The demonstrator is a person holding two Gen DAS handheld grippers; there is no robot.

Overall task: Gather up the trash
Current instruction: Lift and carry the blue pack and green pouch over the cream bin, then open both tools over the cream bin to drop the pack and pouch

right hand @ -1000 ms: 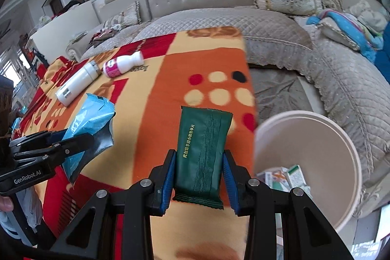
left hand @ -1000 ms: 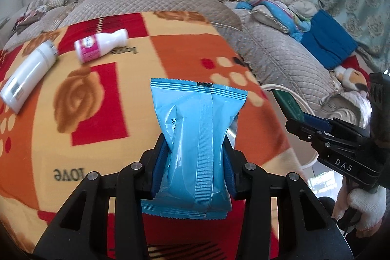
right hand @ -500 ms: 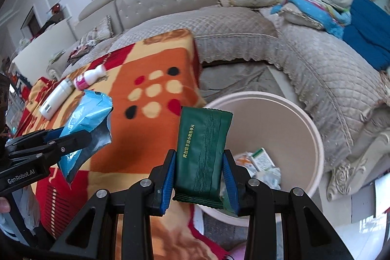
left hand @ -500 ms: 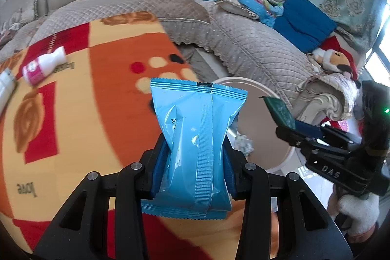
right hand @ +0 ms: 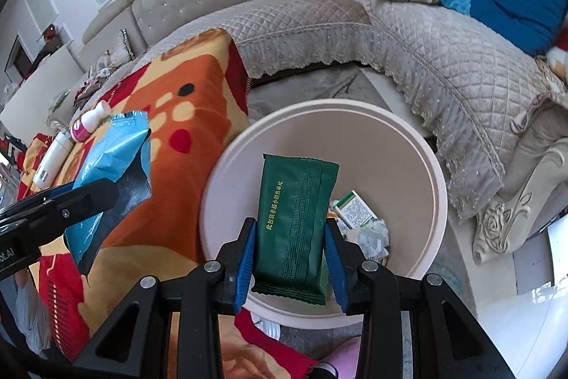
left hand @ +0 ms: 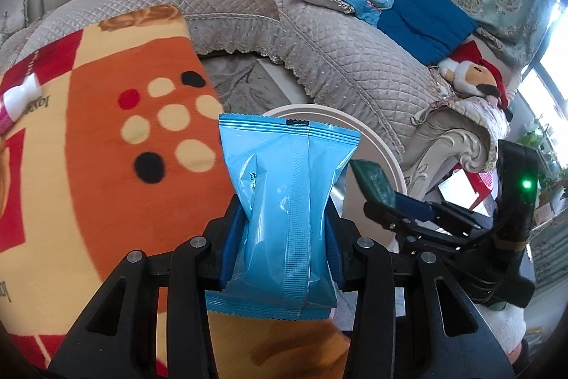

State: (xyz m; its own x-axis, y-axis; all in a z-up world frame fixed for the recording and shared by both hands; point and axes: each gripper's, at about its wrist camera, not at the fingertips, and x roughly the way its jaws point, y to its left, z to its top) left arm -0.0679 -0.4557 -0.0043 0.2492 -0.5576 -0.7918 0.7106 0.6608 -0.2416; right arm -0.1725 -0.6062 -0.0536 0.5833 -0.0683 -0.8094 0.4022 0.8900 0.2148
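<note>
My left gripper (left hand: 284, 237) is shut on a light blue packet (left hand: 287, 201), held over the blanket's right edge beside the bin. It also shows in the right wrist view (right hand: 110, 180). My right gripper (right hand: 291, 254) is shut on a dark green packet (right hand: 294, 229), held above the open round beige trash bin (right hand: 408, 137). The bin's rim shows in the left wrist view (left hand: 376, 144), and the green packet (left hand: 372, 180) too. Paper scraps and a small box (right hand: 355, 208) lie in the bin.
An orange, red and yellow blanket (left hand: 88, 137) covers the table. A pink-and-white bottle (right hand: 87, 125) and a white tube (right hand: 53, 155) lie on its far left. A beige quilted sofa (right hand: 443, 66) with cushions, blue cloth and a plush toy (left hand: 472, 77) wraps around the bin.
Both grippers have swung right from over the blanket toward the bin. The green packet now hangs over the bin's opening. Both packets stay gripped.
</note>
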